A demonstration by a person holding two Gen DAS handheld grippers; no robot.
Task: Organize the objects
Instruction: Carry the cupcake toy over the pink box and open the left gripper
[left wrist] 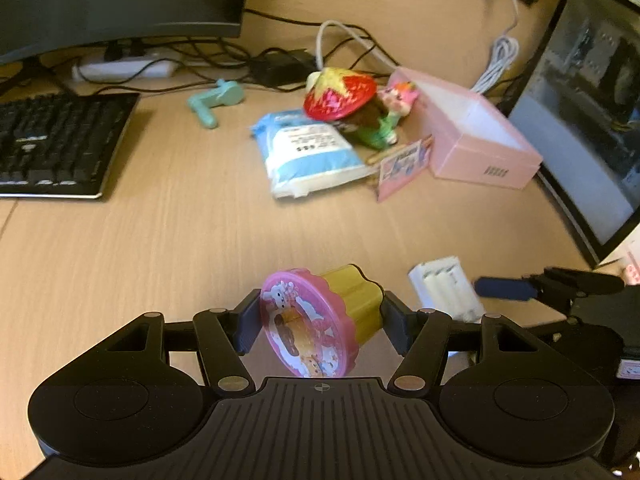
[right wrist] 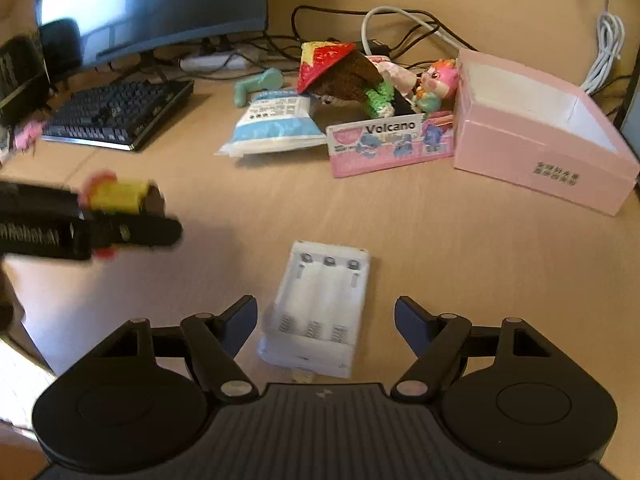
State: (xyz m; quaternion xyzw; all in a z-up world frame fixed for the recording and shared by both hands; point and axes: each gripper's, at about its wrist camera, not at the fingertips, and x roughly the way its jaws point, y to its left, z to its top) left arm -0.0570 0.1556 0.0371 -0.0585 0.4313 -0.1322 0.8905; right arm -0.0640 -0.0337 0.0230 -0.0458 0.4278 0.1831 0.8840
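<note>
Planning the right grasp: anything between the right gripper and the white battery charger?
Nothing visible. The white battery charger lies flat on the desk, directly between the open fingers of the right gripper. The left gripper, holding the pink-lidded yellow cup, is off to the side.

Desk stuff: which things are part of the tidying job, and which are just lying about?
Job: cupcake toy in left gripper; battery charger between open right gripper fingers; pink box.
Lying about: keyboard, monitor, cables.
</note>
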